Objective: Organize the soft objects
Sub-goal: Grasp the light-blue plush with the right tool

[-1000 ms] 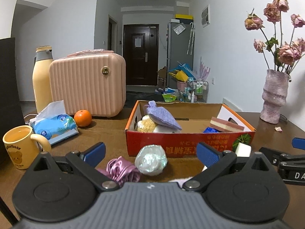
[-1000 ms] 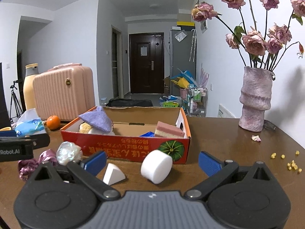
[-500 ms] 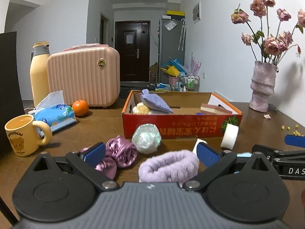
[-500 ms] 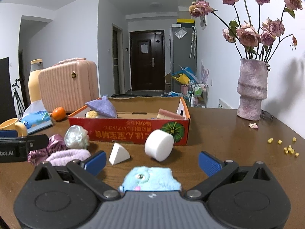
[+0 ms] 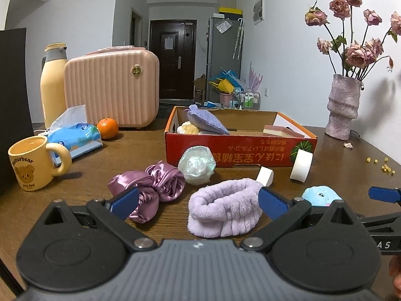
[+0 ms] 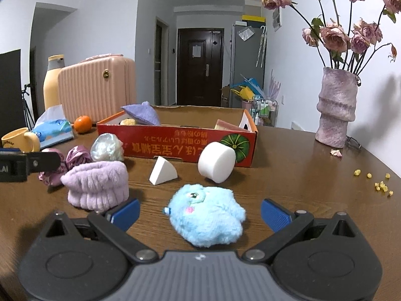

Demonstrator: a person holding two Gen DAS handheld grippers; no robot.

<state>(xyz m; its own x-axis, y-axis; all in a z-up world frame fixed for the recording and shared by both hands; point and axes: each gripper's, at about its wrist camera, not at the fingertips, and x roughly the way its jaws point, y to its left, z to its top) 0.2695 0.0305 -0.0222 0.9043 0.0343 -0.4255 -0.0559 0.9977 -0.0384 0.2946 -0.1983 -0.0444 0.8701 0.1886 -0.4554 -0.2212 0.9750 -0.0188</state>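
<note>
Lower centre of each wrist view: left gripper (image 5: pixel 198 202) and right gripper (image 6: pixel 199 212), both spread wide and empty, frame a lilac plush headband (image 5: pixel 224 210) and a blue plush toy (image 6: pixel 208 219). Approach step, judged; next, each must advance, clamp, then lift toward the red cardboard box (image 6: pixel 175 141).

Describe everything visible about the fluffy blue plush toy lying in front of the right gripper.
The blue plush toy is a small rounded lump of shaggy light-blue fur with a stitched eye and a pink patch facing up. It lies loose on the brown wooden table, between the wide-open fingers of the right gripper, which do not touch it. A white foam cylinder and white wedge sit behind it, and the lilac fuzzy band sits apart to its left.
</note>
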